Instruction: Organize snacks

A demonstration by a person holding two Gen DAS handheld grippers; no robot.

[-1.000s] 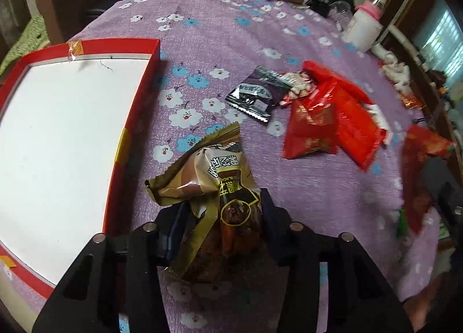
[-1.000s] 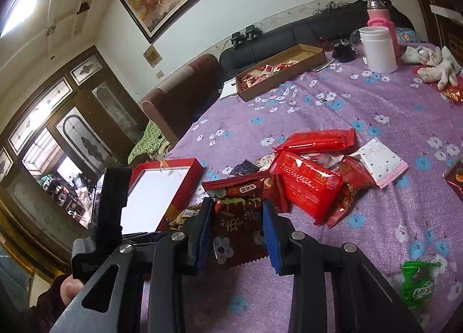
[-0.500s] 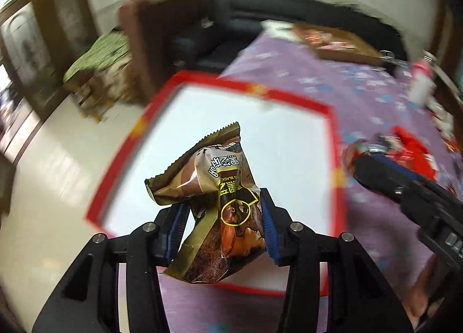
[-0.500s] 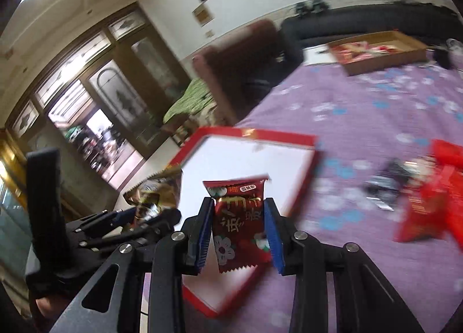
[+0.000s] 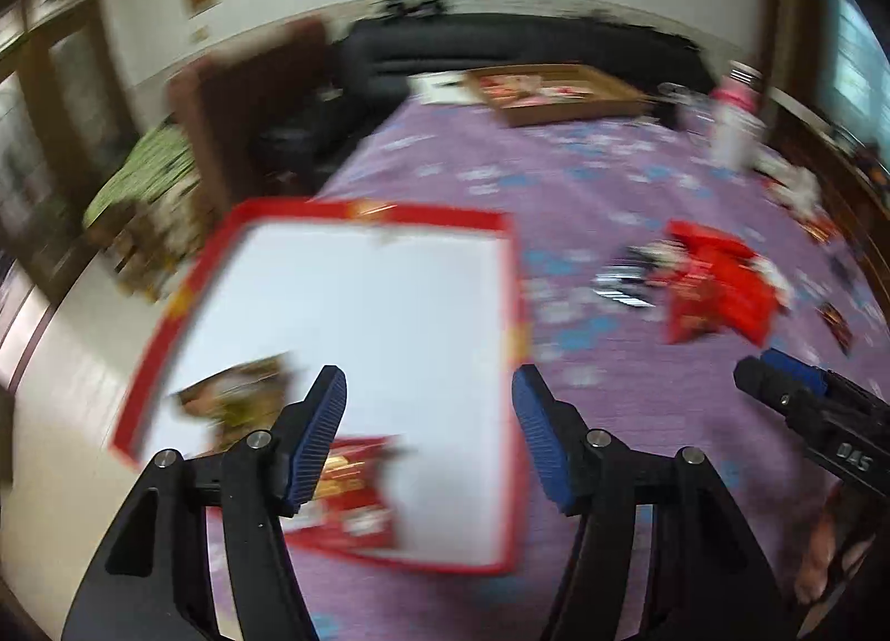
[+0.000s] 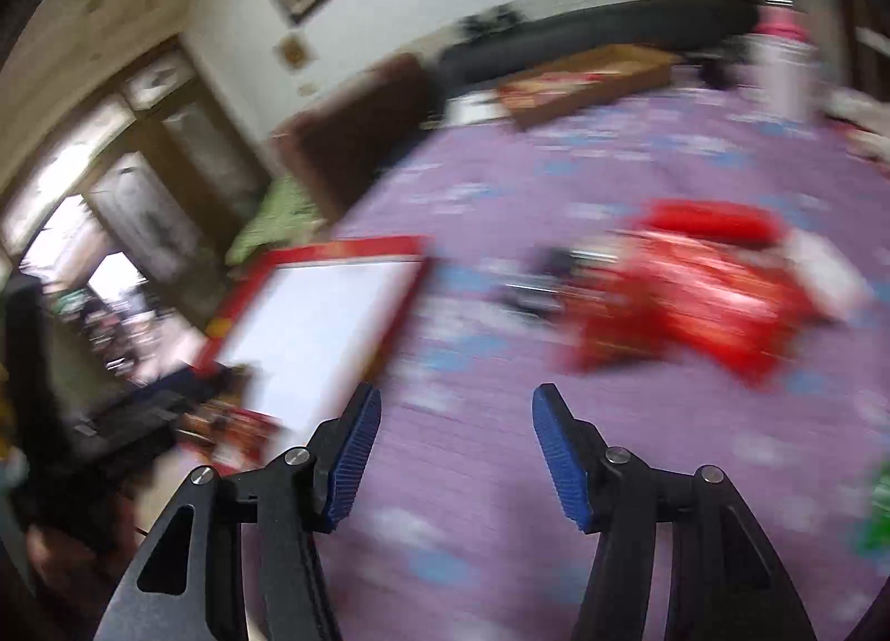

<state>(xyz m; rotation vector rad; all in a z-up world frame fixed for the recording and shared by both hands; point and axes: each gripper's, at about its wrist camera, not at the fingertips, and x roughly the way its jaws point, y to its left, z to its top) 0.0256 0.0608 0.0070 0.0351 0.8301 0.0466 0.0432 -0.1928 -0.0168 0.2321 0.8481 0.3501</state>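
Both views are motion-blurred; fine detail on the packets is unreadable.

Landmark: the red-rimmed tray [image 5: 503, 318] with a white floor, lying on the purple flowered tabletop [image 5: 612, 179] at its near left edge.

Left gripper [image 5: 428, 438]: its fingers [image 5: 320, 435] stand apart and are opening, with nothing between the blue pads. It hangs above the near end of the tray.

Right gripper [image 6: 456, 454]: its fingers [image 6: 562, 466] are likewise apart and opening, gap empty. It is over bare cloth just right of the tray's near right corner. In the left wrist view its fingertip shows well right of the tray.

Snacks inside the tray:
- brown-gold packet [image 5: 239, 402] lies on the white floor at the near left corner.
- dark red packet [image 5: 356, 485] lies at the near rim, just right of the brown-gold one. Whether the two touch cannot be told through the blur.

Snacks outside the tray:
- pile of red packets [image 5: 717, 285] lies on the cloth, well right of the tray.
- black packet [image 5: 626, 279] lies between the tray and that pile, at the pile's left edge.
- green packet [image 6: 876, 507] shows in the right wrist view, far right of the tray.

A cardboard box [image 5: 550, 90] sits at the far side of the tabletop, beyond the tray.
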